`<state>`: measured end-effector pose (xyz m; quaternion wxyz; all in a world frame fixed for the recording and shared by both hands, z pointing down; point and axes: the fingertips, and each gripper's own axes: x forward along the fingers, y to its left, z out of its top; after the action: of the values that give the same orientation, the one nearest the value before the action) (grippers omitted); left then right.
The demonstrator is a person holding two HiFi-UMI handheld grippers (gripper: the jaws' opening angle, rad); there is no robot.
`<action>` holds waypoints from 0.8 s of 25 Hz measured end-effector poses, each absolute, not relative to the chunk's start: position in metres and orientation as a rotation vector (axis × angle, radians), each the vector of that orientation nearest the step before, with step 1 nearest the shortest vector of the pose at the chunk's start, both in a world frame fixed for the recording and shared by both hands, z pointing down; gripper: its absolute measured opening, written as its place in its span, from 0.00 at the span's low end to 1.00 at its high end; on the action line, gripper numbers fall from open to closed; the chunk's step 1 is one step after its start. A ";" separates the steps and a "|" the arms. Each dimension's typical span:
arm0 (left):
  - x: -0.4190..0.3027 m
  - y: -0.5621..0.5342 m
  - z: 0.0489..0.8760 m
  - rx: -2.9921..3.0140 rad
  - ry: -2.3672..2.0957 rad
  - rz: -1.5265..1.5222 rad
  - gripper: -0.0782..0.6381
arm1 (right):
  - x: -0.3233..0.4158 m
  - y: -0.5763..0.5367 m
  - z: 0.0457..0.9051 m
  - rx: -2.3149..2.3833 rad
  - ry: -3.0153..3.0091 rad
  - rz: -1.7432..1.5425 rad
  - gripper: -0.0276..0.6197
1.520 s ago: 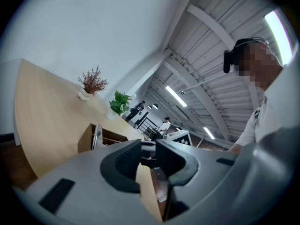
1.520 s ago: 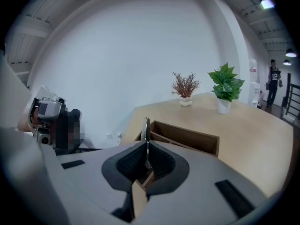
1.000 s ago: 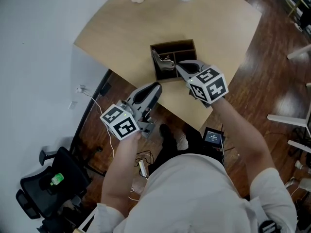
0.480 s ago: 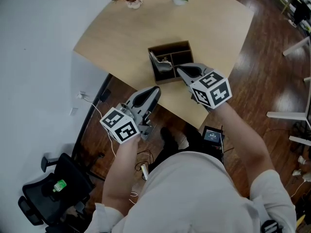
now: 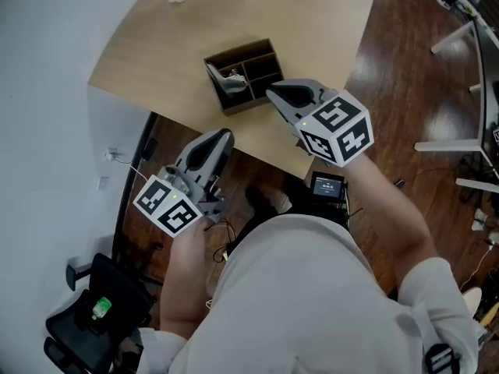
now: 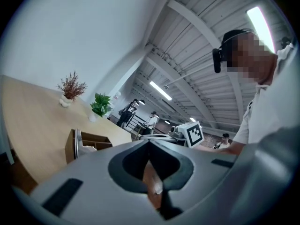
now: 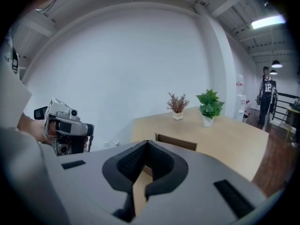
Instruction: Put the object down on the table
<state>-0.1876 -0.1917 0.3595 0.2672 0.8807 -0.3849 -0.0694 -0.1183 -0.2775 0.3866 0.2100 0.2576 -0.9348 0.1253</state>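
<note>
light wood table against a white wall. the only likely object i see is a silvery piece, lying in the left compartment of a divided wooden box. the right hand-held gripper hovers just beside the box and the left hand-held gripper hangs off the table edge, both clenched on nothing. i judge the pickup not yet begun: next i'd open the right one and reach in.

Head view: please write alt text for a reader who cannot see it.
From above, a person holds two shut, empty grippers: the right gripper near a compartmented wooden box on a pale table, the left gripper over the floor. A silvery object lies in the box.
</note>
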 end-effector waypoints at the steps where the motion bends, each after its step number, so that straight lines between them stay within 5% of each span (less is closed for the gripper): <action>1: -0.186 -0.189 0.359 2.376 -1.029 -0.189 0.11 | -0.115 -0.273 0.384 0.724 -2.600 0.346 0.05; 20: -0.160 -0.143 0.365 2.364 -0.850 -0.149 0.11 | -0.035 -0.209 0.376 0.962 -2.569 0.495 0.05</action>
<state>-0.1598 -0.1426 0.3654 0.3076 0.8939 -0.3213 -0.0563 -0.0352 -0.2095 0.3758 0.1762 0.3398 -0.9072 0.1750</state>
